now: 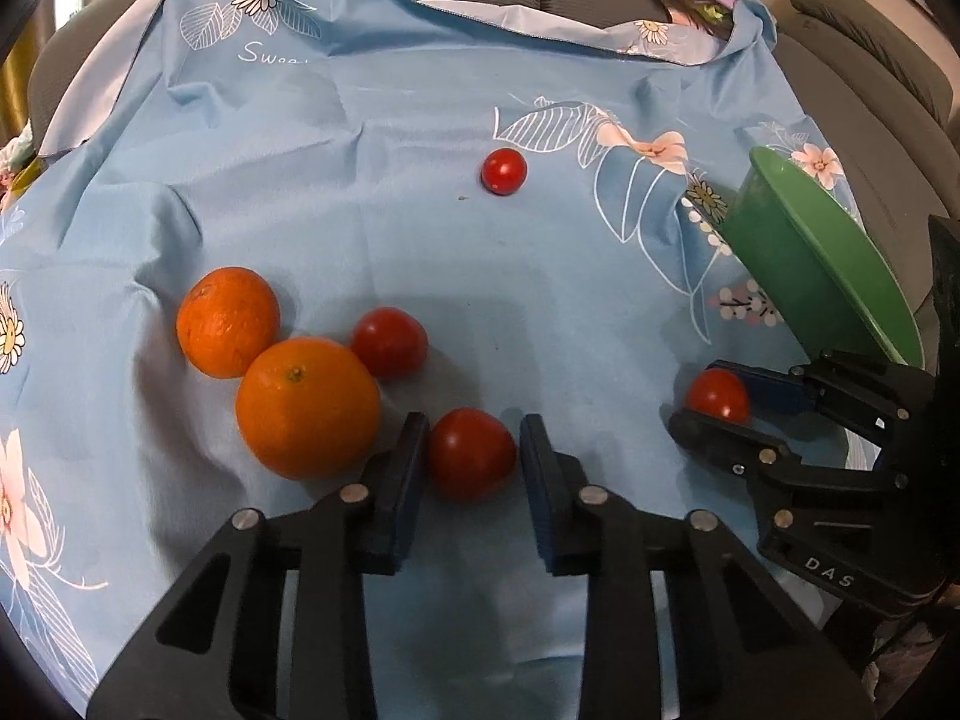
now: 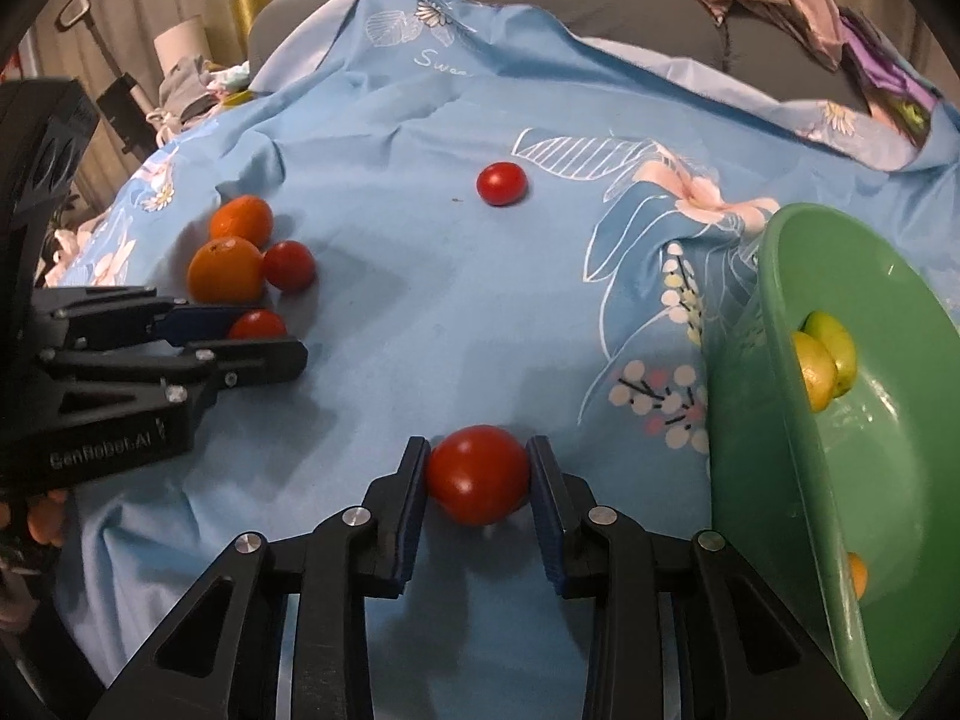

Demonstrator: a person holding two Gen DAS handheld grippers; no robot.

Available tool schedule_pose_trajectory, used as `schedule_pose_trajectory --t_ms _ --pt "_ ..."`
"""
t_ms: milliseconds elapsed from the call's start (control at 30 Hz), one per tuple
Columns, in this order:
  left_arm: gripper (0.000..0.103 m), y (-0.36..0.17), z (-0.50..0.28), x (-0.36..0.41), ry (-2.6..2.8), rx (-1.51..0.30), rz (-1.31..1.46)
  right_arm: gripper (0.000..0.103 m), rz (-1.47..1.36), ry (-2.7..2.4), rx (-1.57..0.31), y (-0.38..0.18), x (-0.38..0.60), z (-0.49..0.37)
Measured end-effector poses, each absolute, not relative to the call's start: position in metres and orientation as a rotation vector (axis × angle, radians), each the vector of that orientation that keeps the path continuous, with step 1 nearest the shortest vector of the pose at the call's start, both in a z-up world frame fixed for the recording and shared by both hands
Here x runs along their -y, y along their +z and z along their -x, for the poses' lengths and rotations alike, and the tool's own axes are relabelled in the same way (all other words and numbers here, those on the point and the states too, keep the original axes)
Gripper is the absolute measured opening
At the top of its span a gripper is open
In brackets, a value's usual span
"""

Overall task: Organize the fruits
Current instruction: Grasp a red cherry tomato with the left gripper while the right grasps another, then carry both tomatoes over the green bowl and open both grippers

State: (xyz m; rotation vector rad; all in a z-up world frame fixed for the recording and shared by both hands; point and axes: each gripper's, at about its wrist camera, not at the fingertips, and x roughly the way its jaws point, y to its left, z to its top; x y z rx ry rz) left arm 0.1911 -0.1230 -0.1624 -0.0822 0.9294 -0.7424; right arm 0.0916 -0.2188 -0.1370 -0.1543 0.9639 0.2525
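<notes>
Closing in on two tomatoes at once, each gripper has one between its fingers on the blue flowered cloth (image 1: 372, 138). The left gripper (image 1: 471, 444) is pinched on a tomato (image 1: 471, 455), its left pad on the skin and the right pad at most just touching. The right gripper (image 2: 479, 465) squeezes its own tomato (image 2: 478, 474) with both pads. From the left gripper, two oranges (image 1: 307, 405) sit at ten o'clock, a third tomato (image 1: 389, 342) at eleven, a fourth (image 1: 504, 171) far out at twelve. The green bowl (image 2: 780, 420), at three o'clock of the right gripper, already holds yellow-green fruit (image 2: 825, 360). Best done, I'd say, with a light squeeze and a straight lift: soft skins bruise, and that left grip could roll.
</notes>
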Motion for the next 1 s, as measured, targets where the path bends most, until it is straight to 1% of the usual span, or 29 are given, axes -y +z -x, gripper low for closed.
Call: schedule_pose_trajectory --t_ms 400,767,1000 --pt "0.027 -0.149 -0.174 0.111 -0.757 -0.903 0.093 0.033 0.096 0.277 -0.912 -0.121 0.220 -0.076" --pt "0.027 -0.114 -0.144 0.100 -0.775 -0.840 0.108 0.033 0.056 0.321 -0.829 -0.089 0.219 -0.048" --pt "0.027 -0.090 -0.130 0.108 -0.800 -0.791 0.079 0.033 0.037 0.327 -0.758 -0.066 0.225 -0.031"
